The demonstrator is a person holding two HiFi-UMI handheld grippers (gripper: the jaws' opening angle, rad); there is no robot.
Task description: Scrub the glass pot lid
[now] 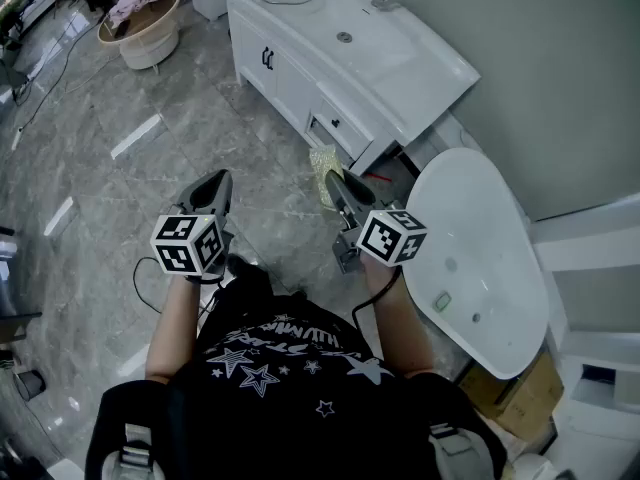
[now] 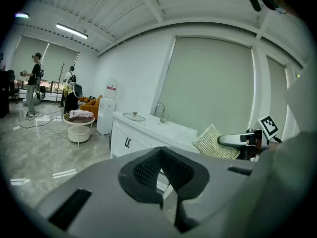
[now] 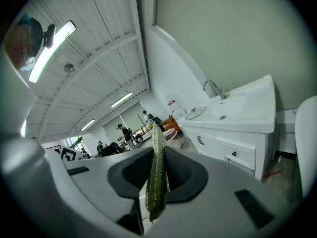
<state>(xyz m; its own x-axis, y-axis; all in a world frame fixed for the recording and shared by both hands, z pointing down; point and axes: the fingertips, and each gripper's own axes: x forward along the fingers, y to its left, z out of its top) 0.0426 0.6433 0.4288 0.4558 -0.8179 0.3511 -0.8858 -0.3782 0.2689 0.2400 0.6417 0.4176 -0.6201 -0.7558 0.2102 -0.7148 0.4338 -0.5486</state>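
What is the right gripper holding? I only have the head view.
Observer: The right gripper view shows the right gripper with its fingers shut on a green scouring pad, seen edge-on.
Operator: Left one?
Observer: The left gripper view shows the left gripper with its fingers together and nothing between them.
Operator: Anyone nearby?
Observer: Yes, people stand across the room, well beyond the glass pot lid on the counter.
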